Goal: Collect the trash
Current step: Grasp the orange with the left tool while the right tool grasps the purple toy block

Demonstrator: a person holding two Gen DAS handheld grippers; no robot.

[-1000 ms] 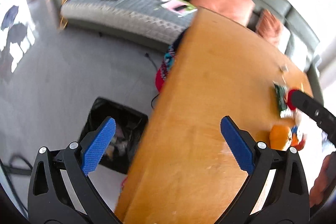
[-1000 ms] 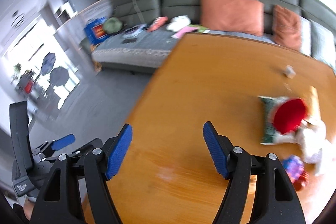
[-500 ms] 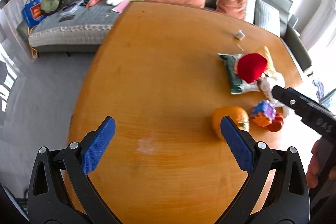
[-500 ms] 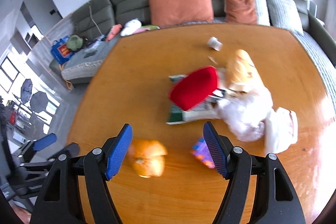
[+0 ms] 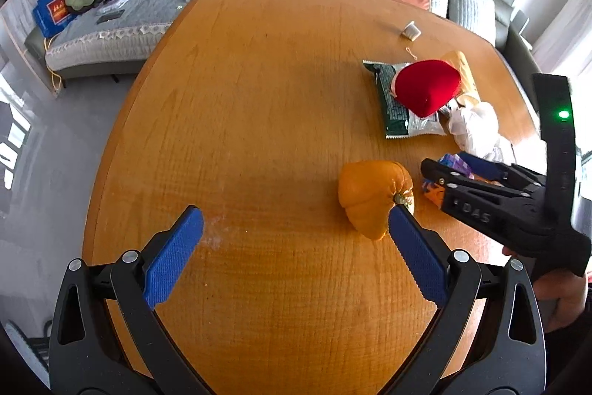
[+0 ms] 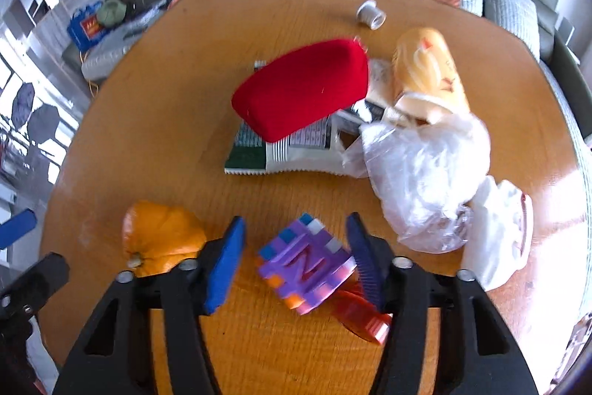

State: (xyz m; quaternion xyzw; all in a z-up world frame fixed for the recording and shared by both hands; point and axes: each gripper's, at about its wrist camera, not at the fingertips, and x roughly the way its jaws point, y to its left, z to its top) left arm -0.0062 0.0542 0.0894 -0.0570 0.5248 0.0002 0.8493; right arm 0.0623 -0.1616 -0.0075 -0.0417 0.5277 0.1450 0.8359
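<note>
The right tool is lowered over a purple block toy on the counter, and its jaws are closing with the toy between them. The right-hand pad appears to be at the toy's edge, while a gap is seen on the left side, so no firm hold is judged yet. An orange ridged piece lies under the toy and should be kept out of the grip unless both are meant to be taken. The closing is best finished squarely across the toy's flat sides, so that it is not tipped. The small pumpkin lies just beside the left jaw and should be left undisturbed. The left tool is held wide open and empty above bare counter. A snack wrapper and crumpled plastic bags lie further back.
</note>
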